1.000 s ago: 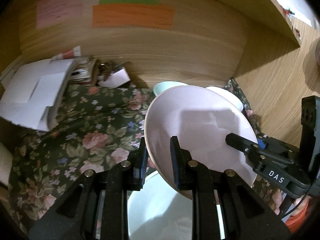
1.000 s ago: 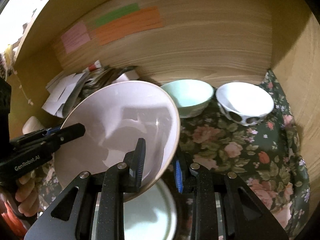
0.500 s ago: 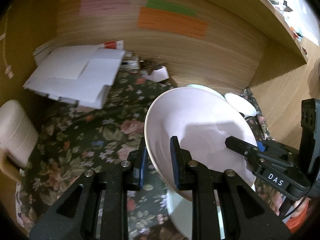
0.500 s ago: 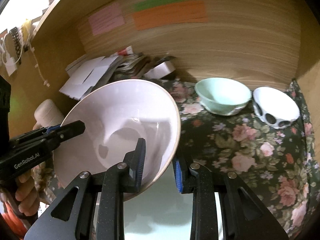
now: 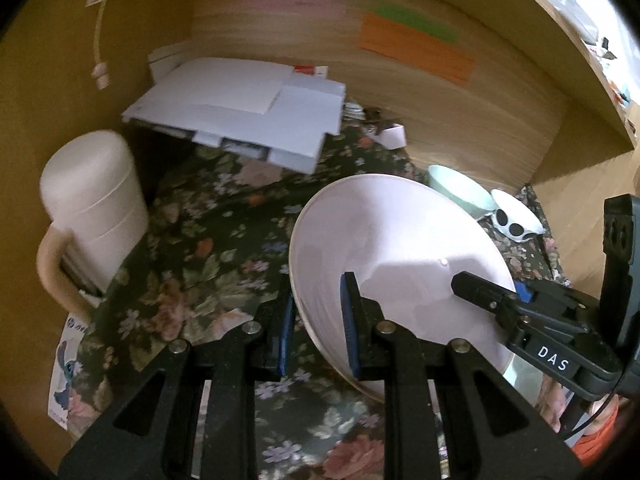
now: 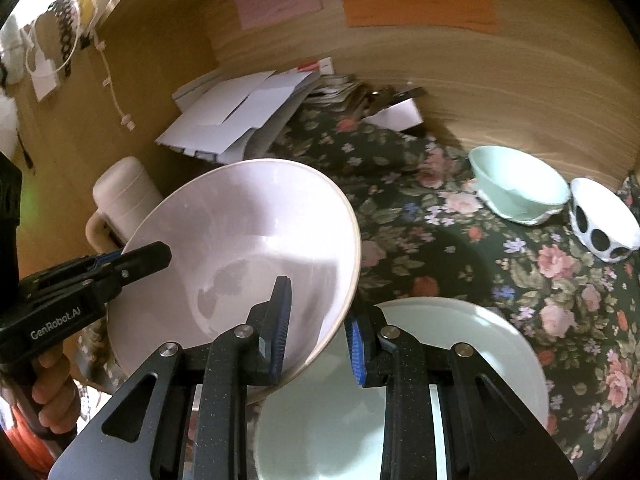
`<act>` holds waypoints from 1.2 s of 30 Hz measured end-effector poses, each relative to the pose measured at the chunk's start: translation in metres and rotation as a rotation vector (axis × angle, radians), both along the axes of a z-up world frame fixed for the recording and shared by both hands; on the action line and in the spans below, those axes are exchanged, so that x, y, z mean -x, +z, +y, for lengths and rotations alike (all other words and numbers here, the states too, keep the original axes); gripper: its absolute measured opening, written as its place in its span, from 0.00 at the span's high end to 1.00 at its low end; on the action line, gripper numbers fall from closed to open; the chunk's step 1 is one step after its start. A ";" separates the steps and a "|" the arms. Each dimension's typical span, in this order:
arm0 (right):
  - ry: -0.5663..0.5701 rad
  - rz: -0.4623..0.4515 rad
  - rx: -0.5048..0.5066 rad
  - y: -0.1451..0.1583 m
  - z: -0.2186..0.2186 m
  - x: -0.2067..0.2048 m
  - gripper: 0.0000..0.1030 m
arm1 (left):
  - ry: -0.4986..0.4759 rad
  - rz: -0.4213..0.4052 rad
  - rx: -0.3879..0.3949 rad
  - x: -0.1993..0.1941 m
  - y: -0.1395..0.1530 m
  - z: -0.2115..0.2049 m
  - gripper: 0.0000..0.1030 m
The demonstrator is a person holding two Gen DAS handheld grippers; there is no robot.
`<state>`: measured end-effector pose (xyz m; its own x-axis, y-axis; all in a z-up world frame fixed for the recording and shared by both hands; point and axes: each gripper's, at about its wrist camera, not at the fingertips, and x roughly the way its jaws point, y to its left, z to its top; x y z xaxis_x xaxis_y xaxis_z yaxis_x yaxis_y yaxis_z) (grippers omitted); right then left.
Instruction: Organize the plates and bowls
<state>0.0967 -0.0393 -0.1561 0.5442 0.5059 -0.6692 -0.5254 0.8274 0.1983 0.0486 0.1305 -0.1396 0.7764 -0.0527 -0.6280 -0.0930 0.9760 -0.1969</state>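
Note:
A large pale pink bowl (image 5: 392, 240) is held in the air between both grippers, tilted. My left gripper (image 5: 316, 320) is shut on its left rim. My right gripper (image 6: 318, 328) is shut on its right rim; the bowl also shows in the right wrist view (image 6: 248, 240). A pale green plate (image 6: 440, 360) lies on the floral cloth below the right gripper. A mint bowl (image 6: 516, 192) and a white bowl with black spots (image 6: 604, 224) stand at the back right; both also show in the left wrist view, the mint bowl (image 5: 460, 192) and the spotted bowl (image 5: 516, 220).
A cream lidded jug (image 5: 92, 208) stands at the left wall. White folded cardboard (image 5: 248, 112) and papers lie at the back left. A small white box (image 6: 396, 114) sits by the back wall. Wooden walls close the back and both sides. The floral cloth (image 5: 208, 264) covers the surface.
Both grippers have carried the pink bowl to the left and away from the mint and spotted bowls. The green plate now lies to the right, under the right gripper.

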 end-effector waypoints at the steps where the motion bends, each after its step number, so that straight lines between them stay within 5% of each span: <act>1: 0.004 0.003 0.003 -0.001 0.003 0.000 0.77 | 0.004 0.001 0.001 0.002 -0.001 0.003 0.80; 26: 0.077 0.124 0.098 -0.034 0.044 -0.007 0.75 | 0.056 0.117 0.058 0.005 -0.047 0.041 0.80; 36: 0.077 0.101 0.083 -0.027 0.038 -0.007 0.72 | 0.078 0.119 0.039 0.002 -0.050 0.043 0.80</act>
